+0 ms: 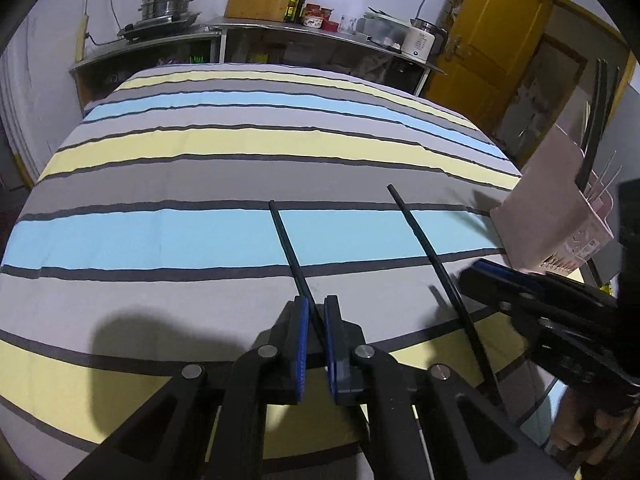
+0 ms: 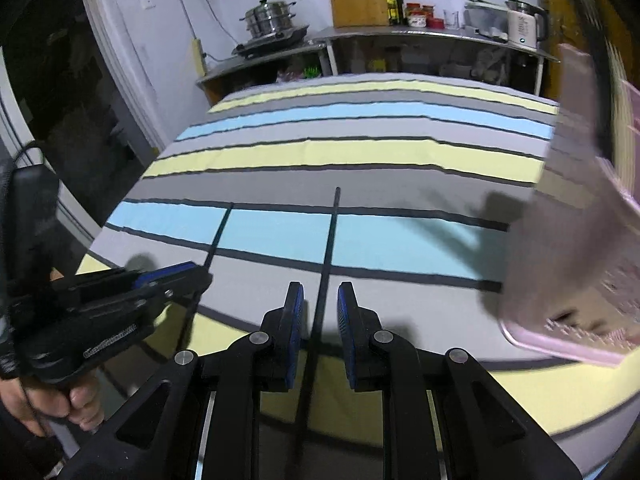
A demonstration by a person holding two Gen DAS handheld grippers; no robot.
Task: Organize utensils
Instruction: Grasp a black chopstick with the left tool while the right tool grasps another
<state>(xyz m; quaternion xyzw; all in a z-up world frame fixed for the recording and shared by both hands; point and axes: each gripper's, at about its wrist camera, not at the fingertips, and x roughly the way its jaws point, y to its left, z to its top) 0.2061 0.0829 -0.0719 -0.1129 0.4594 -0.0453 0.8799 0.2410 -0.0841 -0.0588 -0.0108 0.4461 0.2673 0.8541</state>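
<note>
Left gripper (image 1: 316,336) clamps one black chopstick (image 1: 294,258). Only its view shows more chopsticks (image 1: 598,120) standing in the pink holder (image 1: 552,216). Right gripper (image 2: 320,320): jaws apart around a second chopstick (image 2: 330,240).

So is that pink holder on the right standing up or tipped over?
Upright. The pink holder stands on its base on the striped cloth, with black chopsticks sticking up out of its open top.

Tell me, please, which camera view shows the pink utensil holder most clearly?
The left wrist view: the pink utensil holder stands sharp at the right edge, with dark utensils sticking out of its top and printed markings on its side. In the right wrist view it is a large motion-blurred pink shape at the right edge.
</note>
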